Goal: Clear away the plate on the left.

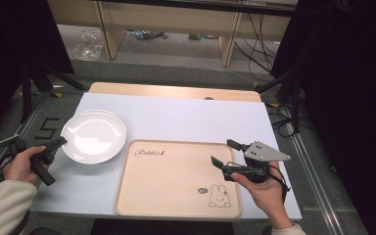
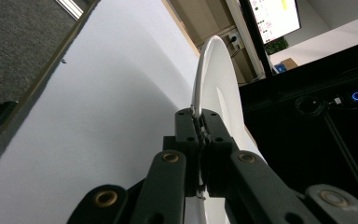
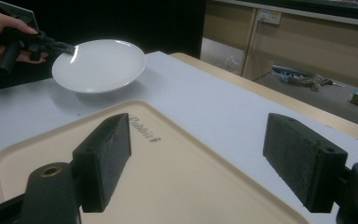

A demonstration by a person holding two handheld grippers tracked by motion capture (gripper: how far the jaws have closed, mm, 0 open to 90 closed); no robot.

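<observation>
White sheeting covers the table, with a strip of pale wood showing along its far edge. Grey carpet lies beyond, where wooden desk legs, loose cables and a crumpled plastic bag sit on the floor; dark drapes close in both sides. A beige tray, printed with a rabbit and the word "Rabbit", lies at the near edge, its long side running across the table.

Left of the tray, just beside its far left corner, sits the white plate. It is round, so it has no long axis; it rests face up, its left rim slightly raised in the right gripper view. The left gripper has its jaws pinched tight on that left rim, pointing right across the table. The right gripper hovers over the tray's right end, jaws spread wide with nothing between them, pointing left toward the plate.
</observation>
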